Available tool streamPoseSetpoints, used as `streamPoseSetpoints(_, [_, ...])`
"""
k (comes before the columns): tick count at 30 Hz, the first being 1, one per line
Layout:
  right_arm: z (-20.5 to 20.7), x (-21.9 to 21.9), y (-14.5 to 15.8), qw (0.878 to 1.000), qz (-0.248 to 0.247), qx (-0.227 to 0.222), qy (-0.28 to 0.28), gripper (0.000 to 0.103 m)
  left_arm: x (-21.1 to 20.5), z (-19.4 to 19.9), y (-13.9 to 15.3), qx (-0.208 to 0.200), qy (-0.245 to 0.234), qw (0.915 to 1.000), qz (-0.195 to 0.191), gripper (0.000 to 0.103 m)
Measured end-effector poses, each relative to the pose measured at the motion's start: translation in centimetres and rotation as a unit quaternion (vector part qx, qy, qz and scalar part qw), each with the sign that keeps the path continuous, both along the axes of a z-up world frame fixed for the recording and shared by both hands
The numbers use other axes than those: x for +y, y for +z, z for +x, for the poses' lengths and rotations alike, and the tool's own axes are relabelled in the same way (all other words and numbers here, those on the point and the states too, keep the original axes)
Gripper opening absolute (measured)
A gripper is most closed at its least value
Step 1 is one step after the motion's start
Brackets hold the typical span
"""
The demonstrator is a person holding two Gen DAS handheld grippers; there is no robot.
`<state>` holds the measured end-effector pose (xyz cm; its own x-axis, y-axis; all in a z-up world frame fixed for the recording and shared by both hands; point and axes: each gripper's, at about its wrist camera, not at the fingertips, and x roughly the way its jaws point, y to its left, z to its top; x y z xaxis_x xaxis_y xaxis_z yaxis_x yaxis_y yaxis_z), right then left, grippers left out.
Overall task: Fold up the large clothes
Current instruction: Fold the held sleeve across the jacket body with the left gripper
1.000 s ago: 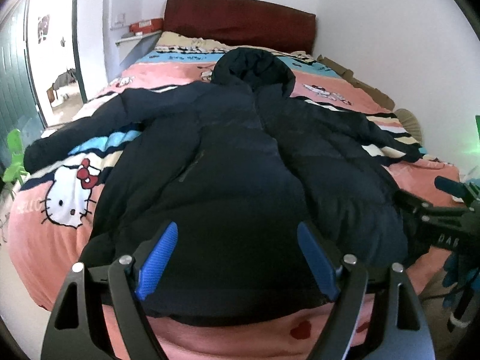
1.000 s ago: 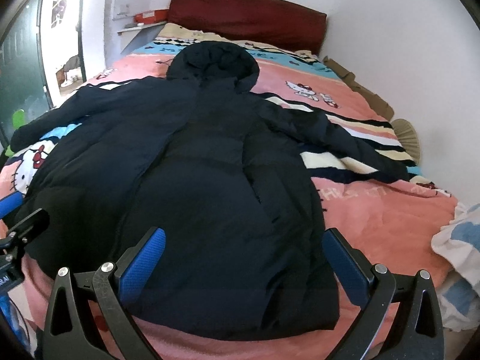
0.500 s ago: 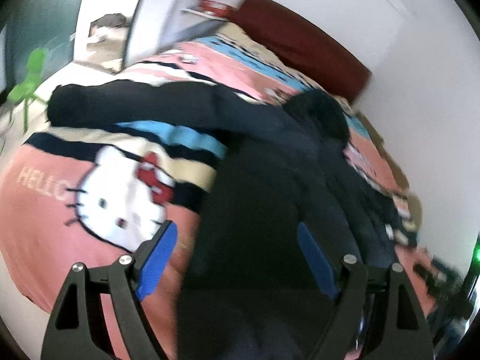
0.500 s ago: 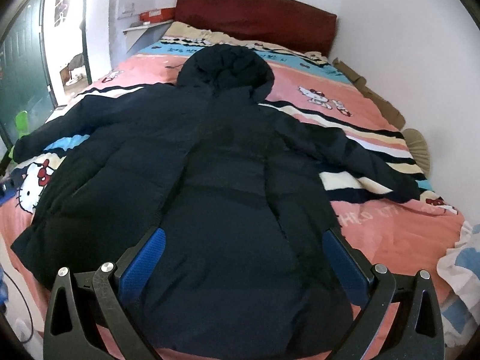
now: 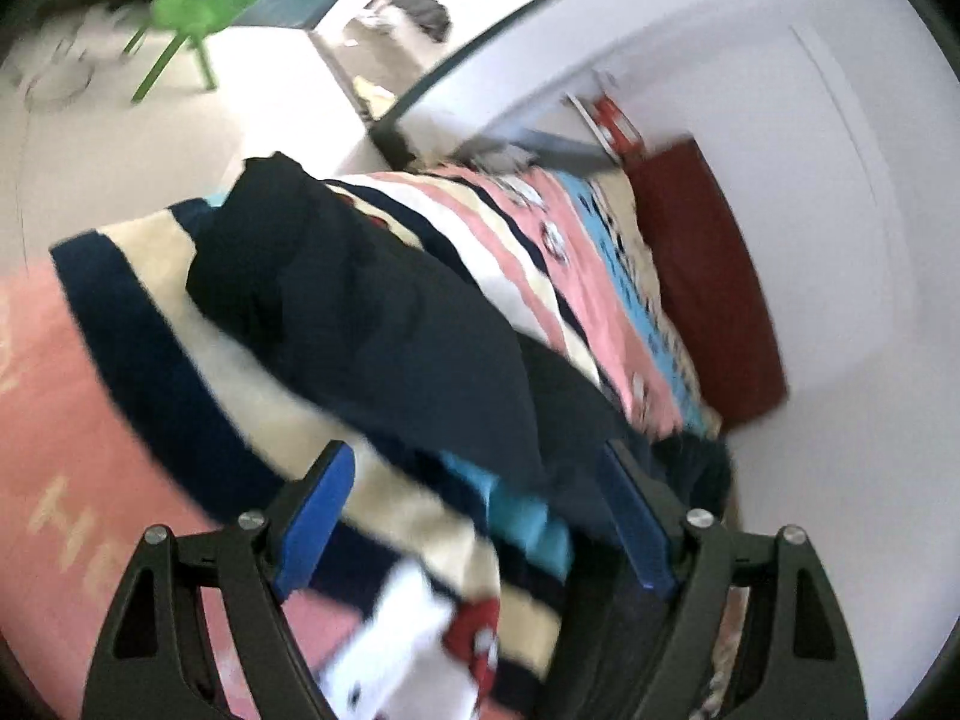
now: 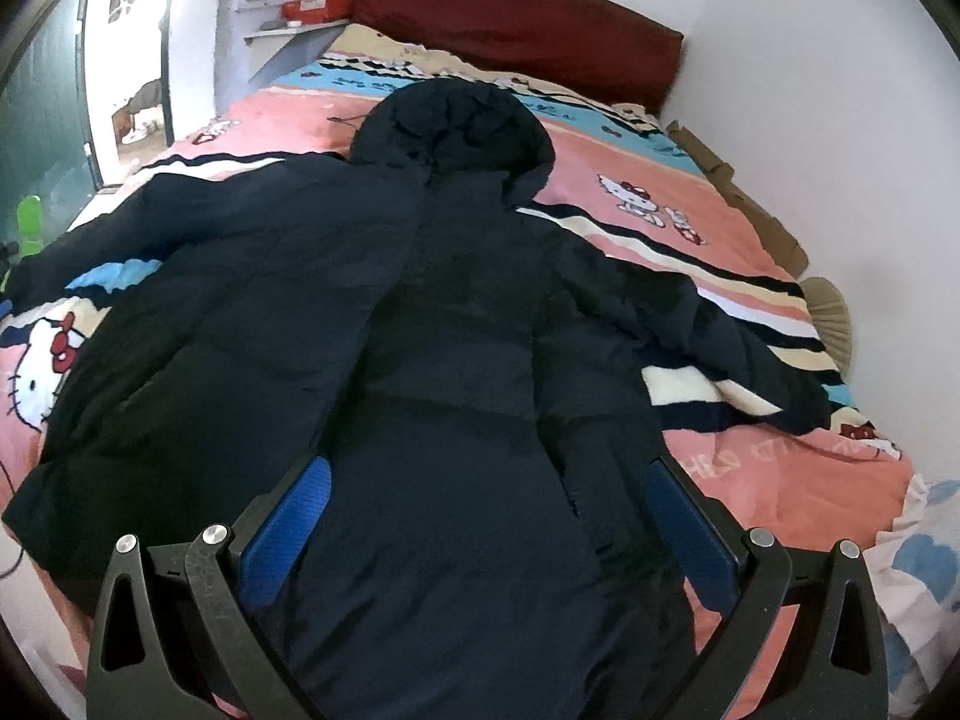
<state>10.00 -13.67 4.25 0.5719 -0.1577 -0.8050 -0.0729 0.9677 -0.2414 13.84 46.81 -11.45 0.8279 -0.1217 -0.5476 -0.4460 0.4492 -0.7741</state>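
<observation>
A large dark navy hooded puffer jacket point(image 6: 444, 324) lies spread flat on the bed, hood toward the headboard, both sleeves stretched out sideways. My right gripper point(image 6: 486, 516) hovers open above the jacket's lower hem, nothing between its blue pads. In the blurred, tilted left wrist view the jacket's left sleeve point(image 5: 360, 312) runs across the striped bedding toward the bed's side edge. My left gripper point(image 5: 480, 516) is open just short of that sleeve, holding nothing.
The bed carries a pink striped cartoon-cat blanket point(image 6: 750, 228) and a dark red headboard point(image 6: 516, 24). A wall runs along the right side. A green chair point(image 5: 204, 6) stands on the floor near a doorway point(image 6: 126, 60). A shelf with a red box point(image 6: 312, 9) hangs beside the headboard.
My left gripper has swung left from the hem to the outstretched left sleeve, its view tilting. The right gripper has moved forward over the hem. The jacket has not moved.
</observation>
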Motion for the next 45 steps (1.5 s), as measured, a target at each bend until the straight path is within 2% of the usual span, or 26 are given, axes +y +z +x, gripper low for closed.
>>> streamPoseSetpoints(6, [0.7,-0.5,-0.3,1.000,-0.004,0.007,-0.008,0.102,2.4,1.3,-3.4,-0.008,0.046,0.9959,-0.077,0.082])
streamPoseSetpoints(11, [1.0,-1.0,-0.6,1.000,-0.004,0.010,-0.012,0.102,2.9,1.7,-5.2,-0.005,0.071,0.9918,-0.107,0.082])
streamPoseSetpoints(16, [1.3,-1.5,-1.1,1.000,0.000,0.015,-0.019,0.102,2.0,2.2,-5.5,0.008,0.086,0.9905,-0.108,0.082])
streamPoseSetpoints(20, [1.6,-1.3,-1.4,1.000,-0.002,0.020,-0.015,0.102,1.1,1.9,-5.5,-0.007,0.092,0.9831,-0.158,0.082])
streamPoseSetpoints(24, [2.0,-1.2,-1.6,1.000,0.000,0.021,-0.015,0.102,-0.7,3.1,-5.9,-0.002,0.069,0.9845,-0.161,0.082])
streamPoseSetpoints(26, [2.2,-1.1,-1.7,1.000,-0.001,0.023,-0.013,0.102,-0.2,3.6,-6.4,0.002,0.086,0.9833,-0.160,0.082])
streamPoseSetpoints(30, [2.0,-0.7,-1.5,1.000,-0.007,0.018,-0.001,0.102,2.7,4.2,-6.5,-0.013,0.131,0.9770,-0.168,0.082])
streamPoseSetpoints(36, [2.1,-1.2,-1.6,1.000,-0.003,0.018,-0.010,0.102,4.4,5.0,-7.5,0.017,0.147,0.9726,-0.179,0.079])
streamPoseSetpoints(38, [2.2,-1.3,-1.6,1.000,-0.001,0.018,-0.009,0.102,4.2,5.4,-7.1,0.032,0.140,0.9765,-0.161,0.067])
streamPoseSetpoints(39, [2.2,-1.4,-1.5,1.000,0.000,0.017,-0.009,0.102,4.2,5.5,-7.1,0.043,0.137,0.9775,-0.154,0.052])
streamPoseSetpoints(40, [2.2,-1.4,-1.5,1.000,0.002,0.016,-0.009,0.102,4.2,5.4,-7.2,0.046,0.135,0.9777,-0.154,0.043])
streamPoseSetpoints(43, [2.1,-1.6,-1.4,1.000,0.006,0.013,-0.005,0.102,4.3,4.8,-7.2,0.031,0.128,0.9785,-0.159,0.024])
streamPoseSetpoints(45, [2.0,-1.9,-1.4,1.000,0.009,0.011,-0.005,0.102,4.3,4.7,-6.5,0.022,0.122,0.9801,-0.155,0.019])
